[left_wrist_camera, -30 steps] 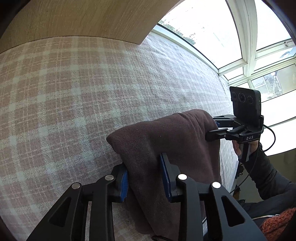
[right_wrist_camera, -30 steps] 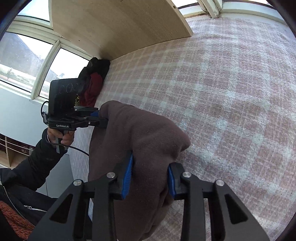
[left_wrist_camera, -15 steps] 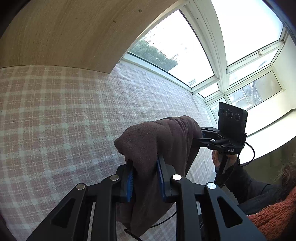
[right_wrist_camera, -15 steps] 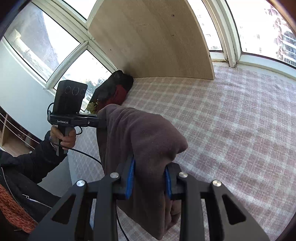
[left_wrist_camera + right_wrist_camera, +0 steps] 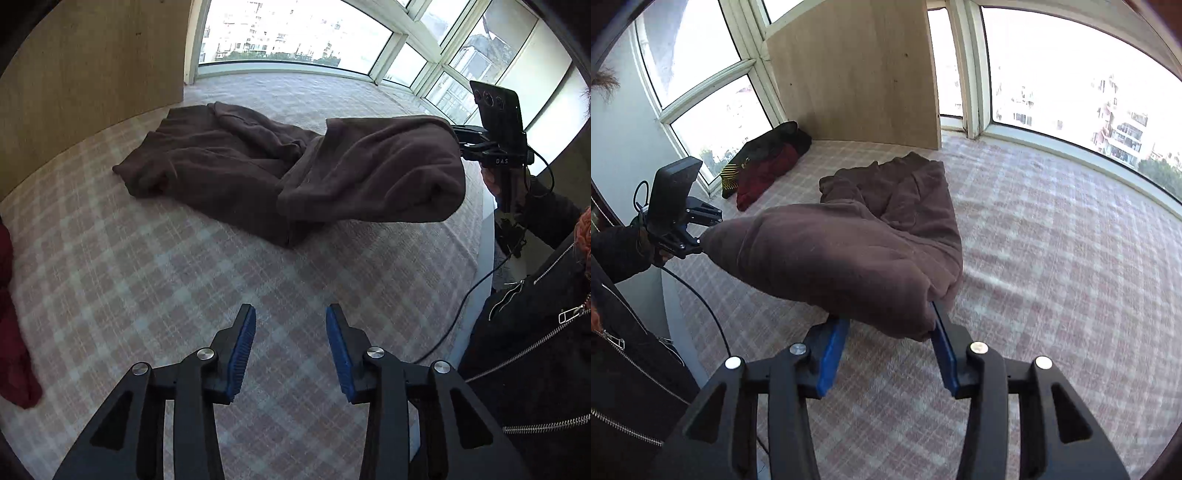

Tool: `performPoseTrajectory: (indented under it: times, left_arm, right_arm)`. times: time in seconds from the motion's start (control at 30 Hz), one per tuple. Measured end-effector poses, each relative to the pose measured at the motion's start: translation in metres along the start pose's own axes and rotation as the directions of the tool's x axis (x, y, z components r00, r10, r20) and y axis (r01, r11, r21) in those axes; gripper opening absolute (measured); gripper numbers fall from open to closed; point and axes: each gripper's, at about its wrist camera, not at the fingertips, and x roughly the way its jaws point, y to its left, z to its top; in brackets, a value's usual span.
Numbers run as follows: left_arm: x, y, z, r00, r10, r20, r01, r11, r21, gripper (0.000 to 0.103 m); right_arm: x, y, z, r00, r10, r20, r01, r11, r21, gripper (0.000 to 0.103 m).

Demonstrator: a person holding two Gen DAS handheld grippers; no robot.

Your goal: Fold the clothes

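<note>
Left gripper (image 5: pixel 290 350) is held low over the plaid cover (image 5: pixel 147 295) with its jaws apart and nothing between them. It is kept well short of the brown garment (image 5: pixel 229 162), presumably so that it can be brought in for a fresh grip.

The right gripper (image 5: pixel 888 347) is also seen with its jaws spread wide. The near end of the garment is draped across its fingertips and carried clear of the cover, and no pinch on the cloth can be made out. That end is probably kept raised so that it can be laid back over the rest, which would make this an early fold.

The far part of the garment lies rumpled on the cover near the wooden panel (image 5: pixel 857 74), so the cloth runs from there up to the right gripper in one sagging span.

Counted:
- Two grippers are in view, one in each hand.
- One brown garment is being worked.
- One separate heap of clothes (image 5: pixel 764 162) is pushed into the corner beside the panel, well away from the working area, and is taken to be waiting its turn. Black, red and yellow-striped cloth can be told apart in it, but the number of pieces cannot be settled.
- One wooden panel stands at the head of the cover.
</note>
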Motion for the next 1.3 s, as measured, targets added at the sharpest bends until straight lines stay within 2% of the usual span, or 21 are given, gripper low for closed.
performPoseTrajectory:
  times: [0.07,0.13,0.23,0.33,0.4,0.5,0.53,0.6,0.7,0.77,0.87,0.93,1.03,1.1,1.13,1.2,1.3]
  left_arm:
    - [-0.014,0.009,-0.007,0.998,-0.045,0.049,0.05,0.993,-0.105,0.037]
    - [-0.028,0.013,-0.001,0.987,-0.076,0.14,0.096,0.985,-0.145,0.037]
    - [-0.034,0.0,0.017,0.981,-0.064,0.182,0.083,0.992,-0.098,0.04]
    - [-0.025,-0.011,0.027,0.97,-0.133,0.205,0.151,0.986,-0.077,0.044]
    - [-0.011,-0.021,0.03,0.973,-0.155,0.17,0.167,0.984,-0.056,0.047]
    - [0.011,-0.031,0.03,0.981,-0.152,0.12,0.159,0.986,-0.051,0.047]
    - [0.017,-0.033,0.028,0.983,-0.146,0.11,0.153,0.986,-0.059,0.047]
    - [0.027,-0.037,0.025,0.984,-0.154,0.087,0.16,0.984,-0.077,0.047]
    - [0.033,-0.055,0.025,0.985,-0.162,0.066,0.167,0.983,-0.081,0.047]
    - [0.036,-0.071,0.027,0.989,-0.14,0.057,0.143,0.989,-0.048,0.047]
    - [0.047,-0.092,0.03,0.998,-0.056,0.026,0.057,0.998,-0.015,0.048]
    - [0.058,-0.094,0.022,1.0,-0.019,-0.022,0.019,0.999,-0.036,0.048]
    - [0.075,-0.082,0.01,0.996,-0.035,-0.076,0.024,0.989,-0.147,0.05]
    - [0.084,-0.07,0.007,0.997,-0.035,-0.067,0.018,0.972,-0.235,0.05]
    - [0.085,-0.064,0.008,0.998,-0.053,-0.044,0.039,0.961,-0.272,0.05]
    - [0.09,-0.06,0.009,0.996,-0.084,-0.02,0.074,0.947,-0.312,0.05]
    - [0.095,-0.065,0.013,0.998,-0.066,-0.022,0.056,0.951,-0.305,0.049]
  right_arm:
    - [-0.007,-0.001,-0.008,0.999,-0.045,0.002,0.045,0.999,0.013,0.044]
    - [-0.003,0.004,-0.003,0.998,-0.053,0.022,0.054,0.998,-0.034,0.044]
    - [0.007,-0.009,-0.006,0.999,-0.028,-0.022,0.028,0.999,-0.015,0.044]
    - [0.011,-0.033,-0.027,0.996,-0.024,-0.087,0.032,0.996,0.087,0.044]
    - [0.008,-0.051,-0.052,0.989,-0.027,-0.143,0.05,0.986,0.159,0.044]
    - [-0.006,-0.069,-0.079,0.973,-0.128,-0.19,0.165,0.967,0.193,0.044]
    - [-0.016,-0.072,-0.081,0.975,-0.143,-0.167,0.177,0.962,0.207,0.044]
    - [-0.033,-0.069,-0.072,0.989,-0.118,-0.087,0.135,0.963,0.232,0.044]
    - [-0.026,-0.038,-0.042,0.997,-0.054,-0.054,0.06,0.991,0.116,0.044]
    - [-0.004,-0.01,-0.022,0.994,-0.056,-0.093,0.055,0.998,-0.016,0.044]
    - [0.034,0.009,-0.006,0.974,-0.16,-0.158,0.133,0.976,-0.17,0.044]
    - [0.043,-0.003,-0.004,0.964,-0.183,-0.193,0.152,0.974,-0.166,0.044]
    - [0.051,-0.032,-0.003,0.968,-0.074,-0.239,0.066,0.997,-0.038,0.044]
    - [0.056,-0.049,-0.001,0.969,0.013,-0.246,-0.001,0.999,0.05,0.044]
    - [0.059,-0.053,0.001,0.967,0.036,-0.253,-0.019,0.997,0.069,0.044]
    - [0.064,-0.054,0.004,0.96,0.043,-0.276,-0.028,0.998,0.059,0.044]
    - [0.072,-0.052,0.009,0.946,0.049,-0.322,-0.039,0.999,0.037,0.044]
